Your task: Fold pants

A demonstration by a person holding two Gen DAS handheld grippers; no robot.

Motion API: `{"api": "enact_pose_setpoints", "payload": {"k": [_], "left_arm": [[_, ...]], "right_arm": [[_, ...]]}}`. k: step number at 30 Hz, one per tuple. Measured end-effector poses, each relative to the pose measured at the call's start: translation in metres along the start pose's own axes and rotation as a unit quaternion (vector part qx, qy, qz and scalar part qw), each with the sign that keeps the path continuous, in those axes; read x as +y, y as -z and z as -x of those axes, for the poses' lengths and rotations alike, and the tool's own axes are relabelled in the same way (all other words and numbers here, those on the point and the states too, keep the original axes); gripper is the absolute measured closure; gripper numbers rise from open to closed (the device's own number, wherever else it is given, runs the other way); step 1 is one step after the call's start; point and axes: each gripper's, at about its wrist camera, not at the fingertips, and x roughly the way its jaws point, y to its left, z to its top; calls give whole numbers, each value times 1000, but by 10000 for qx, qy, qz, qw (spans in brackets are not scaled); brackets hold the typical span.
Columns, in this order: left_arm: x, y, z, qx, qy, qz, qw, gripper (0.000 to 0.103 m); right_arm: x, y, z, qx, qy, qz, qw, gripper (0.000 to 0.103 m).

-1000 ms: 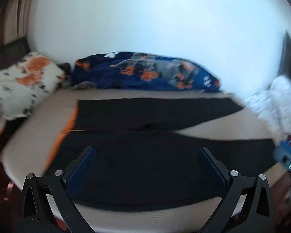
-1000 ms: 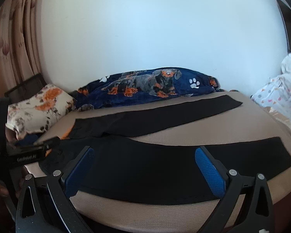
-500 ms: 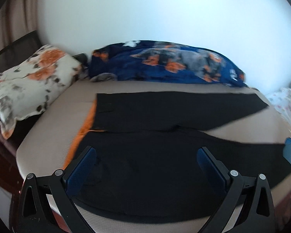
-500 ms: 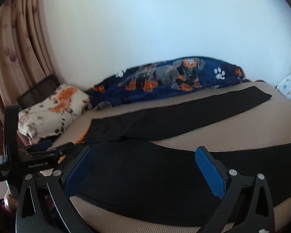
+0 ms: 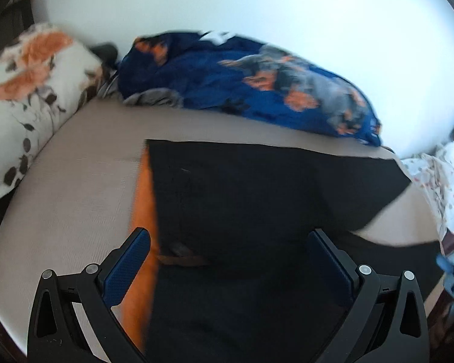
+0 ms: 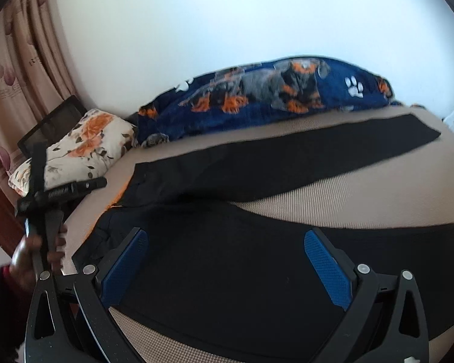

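Observation:
Black pants (image 5: pixel 257 199) lie flat on a beige bed (image 5: pixel 75 187), legs spread apart to the right, with an orange waistband lining (image 5: pixel 143 211) at the left end. My left gripper (image 5: pixel 228 266) is open and empty, low over the waist end. In the right wrist view the pants (image 6: pixel 227 272) show both legs, the far leg (image 6: pixel 317 157) stretching toward the right. My right gripper (image 6: pixel 227 269) is open and empty above the near leg by the front edge. The left gripper body (image 6: pixel 45 196) shows there at the left, held by a hand.
A blue dog-print blanket (image 5: pixel 257 84) lies bunched along the white wall at the back. A floral pillow (image 5: pixel 30 84) sits at the bed's left end. A white patterned cloth (image 5: pixel 445 181) lies at the right end. Curtains (image 6: pixel 18 60) hang at the left.
My left gripper has moved forward and down toward the waist end, so the pants fill more of its view. My right gripper has shifted left and closer to the near leg.

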Motion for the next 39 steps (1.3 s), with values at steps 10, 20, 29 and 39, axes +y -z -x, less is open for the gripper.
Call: {"api": "enact_pose_setpoints", "payload": {"k": [10, 20, 29, 39], "left_arm": [[71, -88, -121, 962, 257, -309, 9946, 3], [59, -90, -161, 1181, -289, -1037, 9871, 46], [44, -80, -97, 261, -480, -755, 9956, 92], [0, -17, 5, -747, 205, -337, 9964, 92]], "right_arm": [[-33, -3, -40, 537, 100, -106, 9985, 0], [-76, -22, -45, 433, 27, -606, 9972, 0], [-73, -26, -46, 416, -213, -937, 9945, 0], [-24, -70, -91, 915, -1797, -1299, 9708, 0]]}}
